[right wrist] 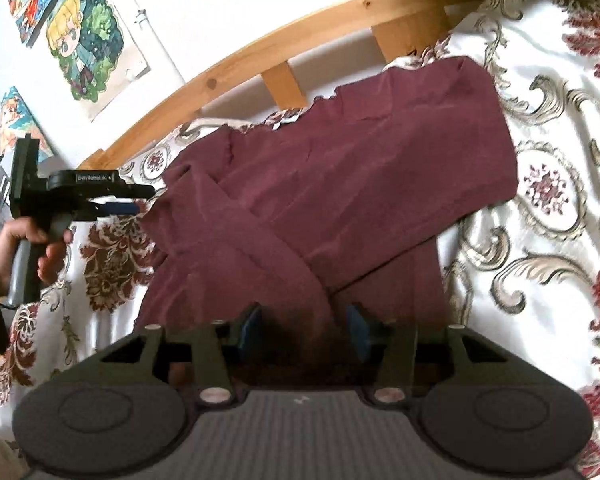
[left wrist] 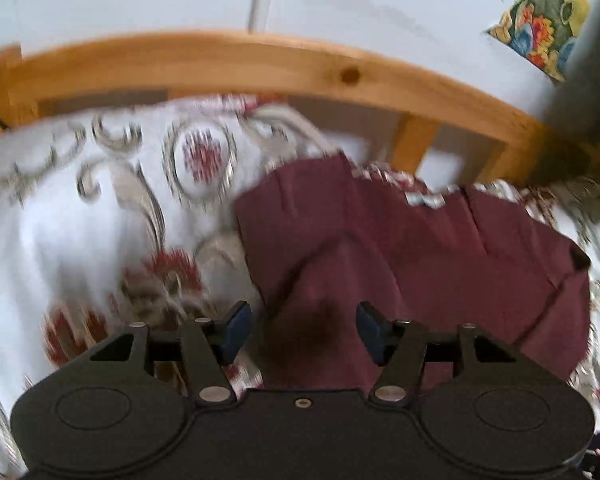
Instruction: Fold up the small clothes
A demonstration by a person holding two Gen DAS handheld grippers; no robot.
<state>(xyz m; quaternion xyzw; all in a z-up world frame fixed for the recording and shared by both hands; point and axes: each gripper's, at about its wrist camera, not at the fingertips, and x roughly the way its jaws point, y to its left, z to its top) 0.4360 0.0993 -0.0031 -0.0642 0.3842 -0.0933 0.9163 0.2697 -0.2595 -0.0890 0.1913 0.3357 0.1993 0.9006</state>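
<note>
Maroon shirt (right wrist: 340, 184) lies partly folded on the patterned bedspread (right wrist: 560, 120), near the wooden bed rail (right wrist: 260, 52), with flaps crossed over its middle. You are dealing with thin, limp cloth: light, likely to sag and slide off its crease if lifted by one point. Your left gripper (left wrist: 302, 330) and right gripper (right wrist: 304, 330) both hover over the near edge with jaws apart, nothing pinched. Take hold at the two near corners of the hem, through all layers, and carry them over together.
</note>
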